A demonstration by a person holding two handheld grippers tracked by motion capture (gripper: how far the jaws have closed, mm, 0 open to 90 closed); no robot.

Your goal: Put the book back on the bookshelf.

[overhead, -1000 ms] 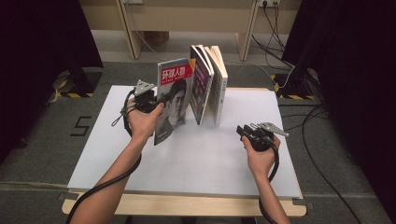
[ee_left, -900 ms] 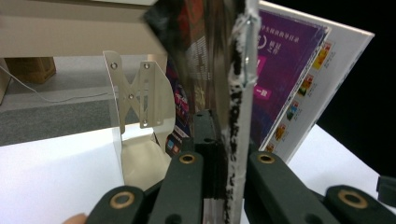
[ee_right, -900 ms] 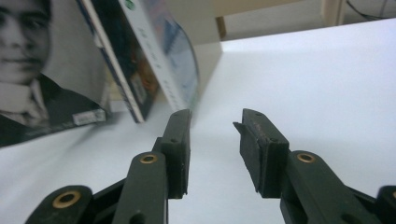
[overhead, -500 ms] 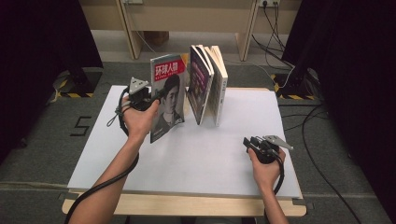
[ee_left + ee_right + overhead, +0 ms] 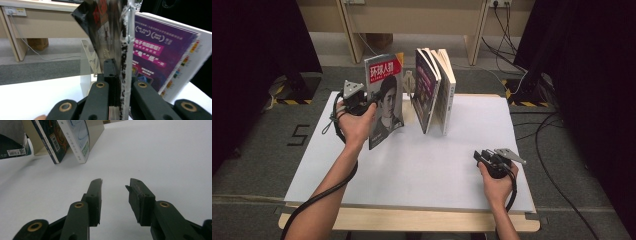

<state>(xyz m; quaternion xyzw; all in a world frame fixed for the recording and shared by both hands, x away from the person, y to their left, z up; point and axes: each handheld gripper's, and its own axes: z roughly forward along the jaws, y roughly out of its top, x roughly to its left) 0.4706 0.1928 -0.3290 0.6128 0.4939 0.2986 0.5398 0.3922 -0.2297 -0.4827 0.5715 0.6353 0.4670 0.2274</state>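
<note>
A magazine [image 5: 384, 97] with red-and-white title lettering and a portrait on its cover is held upright above the white table [image 5: 412, 165]. My left gripper [image 5: 362, 102] is shut on its left edge. In the left gripper view the jaws pinch the magazine's worn spine [image 5: 125, 62], and a purple-covered book [image 5: 160, 57] stands just beyond. Several books [image 5: 434, 87] lean together, upright, at the table's far middle. My right gripper [image 5: 479, 157] rests low near the right front of the table. Its jaws are open with nothing between them [image 5: 113, 192], pointing toward the books [image 5: 67, 140].
A clear bookend [image 5: 87, 60] stands behind the held magazine, beside the books. A wooden desk frame [image 5: 412, 20] and cables [image 5: 512, 30] lie on the floor beyond the table. Dark curtains flank both sides.
My right gripper has moved nearer and lower, down to the table's right front. The left gripper shifted the magazine slightly left, away from the standing books.
</note>
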